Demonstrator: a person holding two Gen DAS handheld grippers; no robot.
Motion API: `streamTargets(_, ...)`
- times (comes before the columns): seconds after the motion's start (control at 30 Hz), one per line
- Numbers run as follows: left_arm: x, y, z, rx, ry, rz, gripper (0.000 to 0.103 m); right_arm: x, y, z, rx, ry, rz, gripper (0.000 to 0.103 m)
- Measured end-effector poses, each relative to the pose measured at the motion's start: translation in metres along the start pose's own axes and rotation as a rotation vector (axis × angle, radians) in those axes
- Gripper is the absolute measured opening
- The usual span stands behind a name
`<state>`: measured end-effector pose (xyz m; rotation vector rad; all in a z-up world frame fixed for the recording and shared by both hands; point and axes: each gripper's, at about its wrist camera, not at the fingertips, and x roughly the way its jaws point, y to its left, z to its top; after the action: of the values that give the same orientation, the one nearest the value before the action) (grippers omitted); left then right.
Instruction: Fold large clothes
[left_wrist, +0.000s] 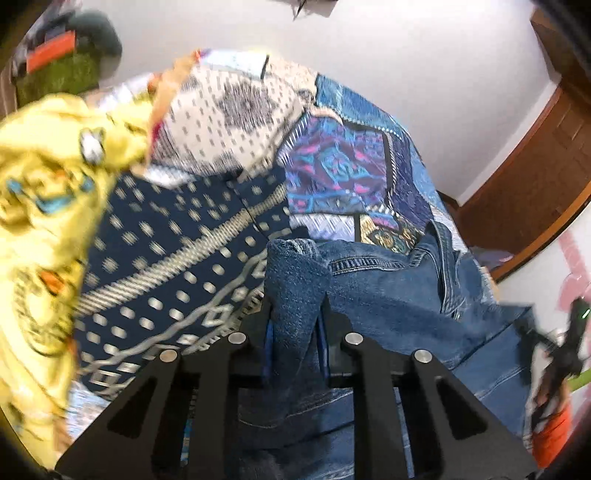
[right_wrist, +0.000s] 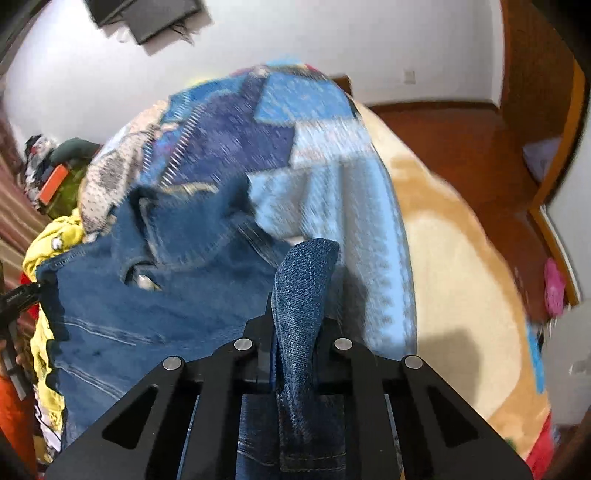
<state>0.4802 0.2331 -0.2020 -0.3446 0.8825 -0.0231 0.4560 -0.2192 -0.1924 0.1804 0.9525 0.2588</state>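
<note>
A pair of blue denim jeans (left_wrist: 399, 295) hangs stretched between my two grippers above the bed. My left gripper (left_wrist: 297, 314) is shut on one bunched corner of the denim, which sticks up between its jaws. My right gripper (right_wrist: 301, 306) is shut on another corner of the jeans (right_wrist: 147, 295), a folded flap rising between its jaws. The waistband with a metal button (right_wrist: 146, 282) shows in the right wrist view. The other gripper shows at the far right edge of the left wrist view (left_wrist: 569, 343).
A patchwork quilt (left_wrist: 351, 166) covers the bed. A navy patterned cloth (left_wrist: 177, 258) and a crumpled yellow garment (left_wrist: 44, 192) lie to the left. A tan blanket (right_wrist: 461, 277) lies to the right. Wooden furniture (left_wrist: 535, 177) and white walls stand behind.
</note>
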Motion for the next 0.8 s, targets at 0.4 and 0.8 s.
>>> streamTargets(0.4,0.008,0.025,0.030,0.031,-0.014,0.160,0.018,0.049,0.030,0.060,-0.027,-0.044,-0.016,0.010)
streamTargets(0.8,0.073,0.032,0.001,0.119,0.105,0.335,0.031,0.090,0.011,0.027,-0.077,0.063,-0.133,0.029)
